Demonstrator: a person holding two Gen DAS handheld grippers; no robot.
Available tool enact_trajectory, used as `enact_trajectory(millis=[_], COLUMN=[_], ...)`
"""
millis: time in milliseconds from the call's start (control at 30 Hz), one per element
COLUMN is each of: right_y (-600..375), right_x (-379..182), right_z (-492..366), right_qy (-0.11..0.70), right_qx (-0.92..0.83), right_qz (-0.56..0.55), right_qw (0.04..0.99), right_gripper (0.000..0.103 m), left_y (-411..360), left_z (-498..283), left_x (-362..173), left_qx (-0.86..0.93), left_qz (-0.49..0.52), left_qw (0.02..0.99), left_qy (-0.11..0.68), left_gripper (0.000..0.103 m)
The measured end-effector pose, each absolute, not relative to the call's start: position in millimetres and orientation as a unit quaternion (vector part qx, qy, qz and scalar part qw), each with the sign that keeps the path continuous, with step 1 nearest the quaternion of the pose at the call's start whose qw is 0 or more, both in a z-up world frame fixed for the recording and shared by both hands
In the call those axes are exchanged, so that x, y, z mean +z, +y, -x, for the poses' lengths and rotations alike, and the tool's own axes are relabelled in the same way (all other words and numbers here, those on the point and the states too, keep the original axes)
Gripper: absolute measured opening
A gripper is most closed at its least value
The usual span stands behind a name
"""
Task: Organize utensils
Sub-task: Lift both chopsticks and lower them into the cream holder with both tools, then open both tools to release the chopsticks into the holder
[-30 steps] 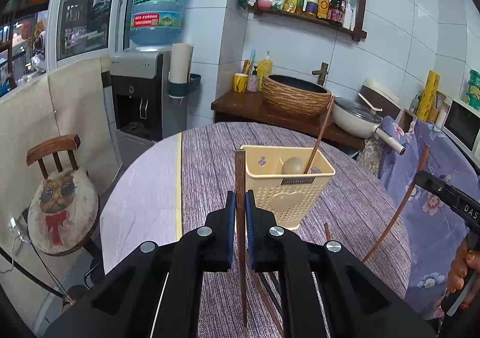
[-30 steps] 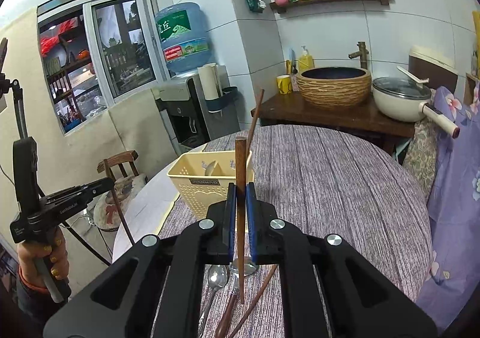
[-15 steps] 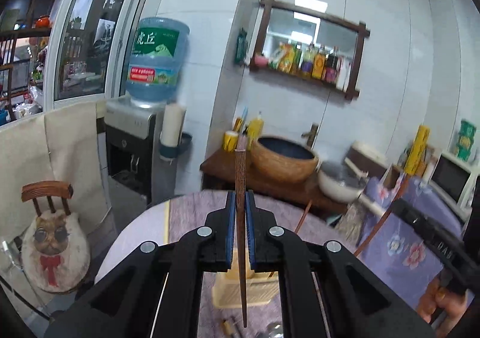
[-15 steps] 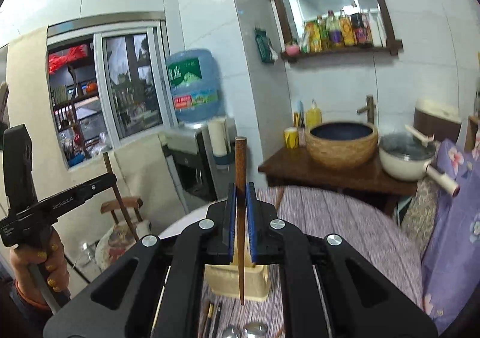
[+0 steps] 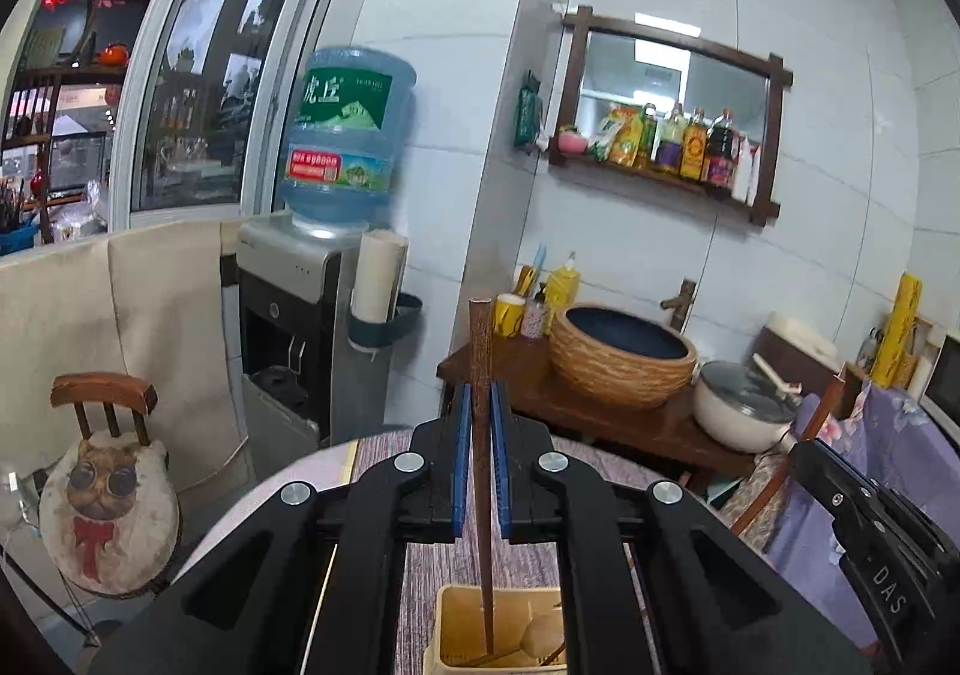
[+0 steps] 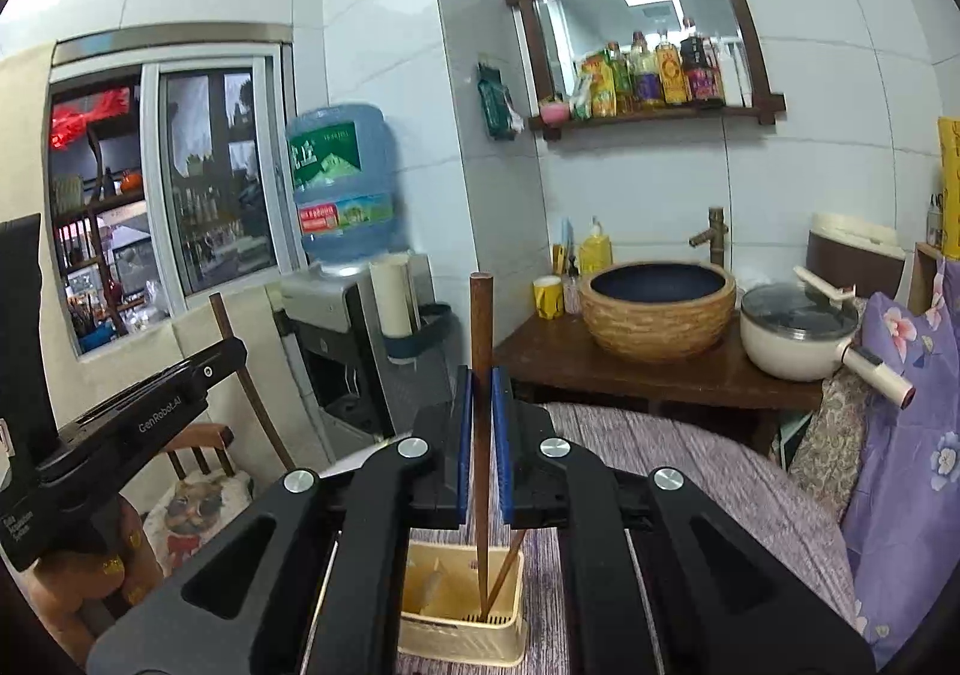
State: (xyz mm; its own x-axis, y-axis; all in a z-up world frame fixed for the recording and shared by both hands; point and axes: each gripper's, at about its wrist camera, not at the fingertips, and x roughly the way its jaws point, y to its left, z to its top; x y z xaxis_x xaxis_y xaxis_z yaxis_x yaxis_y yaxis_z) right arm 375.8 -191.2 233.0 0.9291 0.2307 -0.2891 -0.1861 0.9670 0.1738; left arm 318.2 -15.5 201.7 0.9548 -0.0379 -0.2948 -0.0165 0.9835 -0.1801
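I held both grippers level above the cream basket (image 6: 462,624), the left gripper (image 5: 480,471) pinching one upright chopstick (image 5: 480,375), the right gripper (image 6: 482,453) pinching another chopstick (image 6: 480,351), both tips inside the basket.

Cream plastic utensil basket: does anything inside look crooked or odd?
One dark wooden chopstick leans diagonally in the cream plastic utensil basket, while the two gripper-held chopsticks hang upright over it. Nothing looks spilled or damaged.
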Motion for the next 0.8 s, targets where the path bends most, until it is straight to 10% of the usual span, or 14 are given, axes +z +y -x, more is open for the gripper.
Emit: enact_trajectory(millis=[800], right_y=[-195.8], right_x=[151.4], right_z=[-392.6], right_qy=[0.219], right_qx=[0.11], right_qz=[-0.106], right_qw=[0.964], right_gripper=[0.014], left_y=[-19.5], left_z=[-327.1], left_x=[119.6], left_qx=[-0.019], left_qz=[0.07], left_qw=[0.967], left_qy=[0.244], left_gripper=[0.015])
